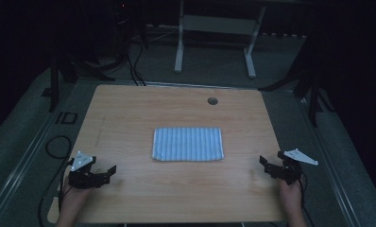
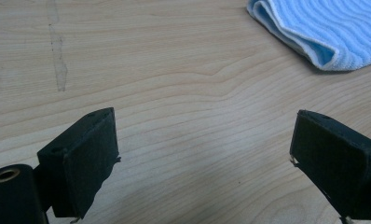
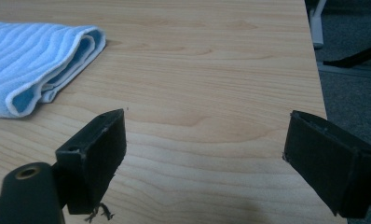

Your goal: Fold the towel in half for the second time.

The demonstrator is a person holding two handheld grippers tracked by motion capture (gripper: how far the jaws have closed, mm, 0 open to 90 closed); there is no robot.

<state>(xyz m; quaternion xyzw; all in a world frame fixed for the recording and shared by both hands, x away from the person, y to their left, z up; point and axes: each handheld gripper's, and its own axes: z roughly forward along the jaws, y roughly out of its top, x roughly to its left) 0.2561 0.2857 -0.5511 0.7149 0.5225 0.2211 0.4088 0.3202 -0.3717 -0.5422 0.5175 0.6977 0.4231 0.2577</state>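
Worktop of pale wood is taking up the middle of the high view, with dark floor lying around it and a white frame stand standing beyond its far edge at about 12 o'clock. A small round hole is sitting in the wood near that far edge, at roughly 1 o'clock from the worktop's centre.

Next in size, a folded blue cloth with fine ribbed stripes is lying flat close to the centre of the worktop, its long sides running from 9 to 3 o'clock. In the left gripper view its layered corner is showing at about 1 o'clock; in the right gripper view its folded edge is showing at about 10 o'clock. Nothing is touching it.

The left gripper is hovering at 8 o'clock from the cloth, well apart from it, held in a hand coming in from 6 o'clock. Its fingers are standing wide apart over bare wood, gripping nothing.

The right gripper is sitting at 4 o'clock from the cloth, near the worktop's edge, also in a hand. Its fingers are likewise spread wide and empty.
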